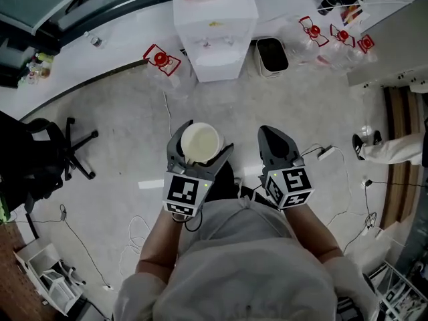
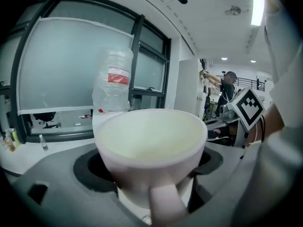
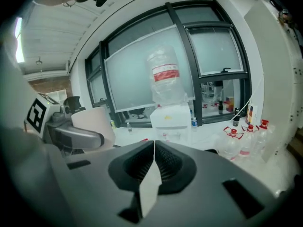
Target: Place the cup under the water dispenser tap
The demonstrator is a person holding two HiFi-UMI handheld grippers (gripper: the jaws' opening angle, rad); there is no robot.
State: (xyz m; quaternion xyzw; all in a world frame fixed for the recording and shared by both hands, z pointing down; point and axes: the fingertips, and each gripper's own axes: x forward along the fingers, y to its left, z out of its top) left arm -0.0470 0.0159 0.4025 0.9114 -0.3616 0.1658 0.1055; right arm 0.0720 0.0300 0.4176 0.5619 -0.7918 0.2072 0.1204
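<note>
A cream-white cup (image 1: 200,143) sits upright between the jaws of my left gripper (image 1: 198,151), which is shut on it. In the left gripper view the cup (image 2: 151,145) fills the middle, its handle toward the camera. The white water dispenser (image 1: 215,33) stands on the floor ahead, well beyond both grippers; it carries a clear bottle with a red label (image 3: 165,74), and its body (image 3: 170,122) shows in the right gripper view. My right gripper (image 1: 277,142) is beside the left one, jaws together with nothing between them (image 3: 154,150).
Empty clear water bottles with red caps (image 1: 160,60) lie left of the dispenser and several more (image 1: 338,37) to its right. A small dark bin (image 1: 271,54) stands beside it. An office chair (image 1: 40,159) is at left. Cables (image 1: 321,154) trail on the floor.
</note>
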